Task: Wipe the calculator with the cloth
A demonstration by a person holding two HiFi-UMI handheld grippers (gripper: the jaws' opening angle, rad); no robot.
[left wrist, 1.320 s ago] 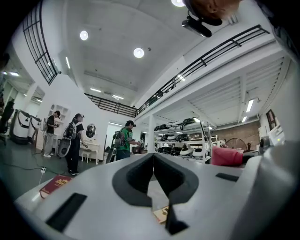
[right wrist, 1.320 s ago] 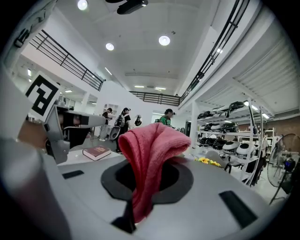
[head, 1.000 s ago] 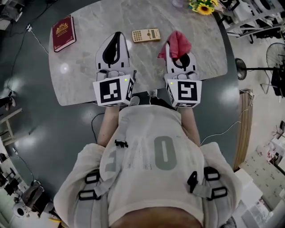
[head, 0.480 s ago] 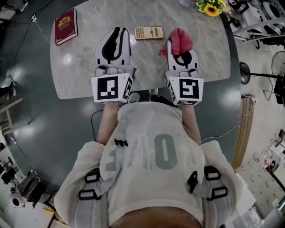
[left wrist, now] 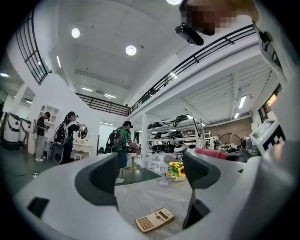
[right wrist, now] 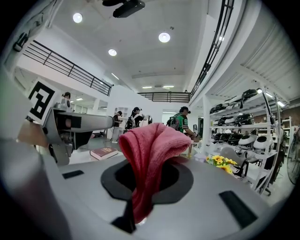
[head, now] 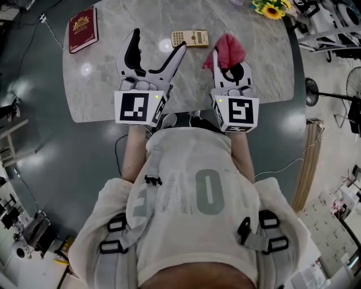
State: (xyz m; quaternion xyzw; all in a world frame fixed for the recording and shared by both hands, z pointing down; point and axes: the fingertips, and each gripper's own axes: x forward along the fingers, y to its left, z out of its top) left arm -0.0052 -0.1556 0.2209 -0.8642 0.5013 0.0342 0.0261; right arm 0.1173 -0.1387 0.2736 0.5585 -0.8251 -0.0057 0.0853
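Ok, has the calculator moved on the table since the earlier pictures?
No. The calculator lies in the same spot relative to the red book on the table.

open tabletop (head: 265, 62) around calculator (head: 190, 38) — book (head: 83, 29) far left, flowers (head: 269, 8) far right

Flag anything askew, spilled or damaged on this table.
Nothing stands out. The calculator lies flat on the table, the book sits closed at the far left, and the cloth is pinched in the right claw. No spill shows.
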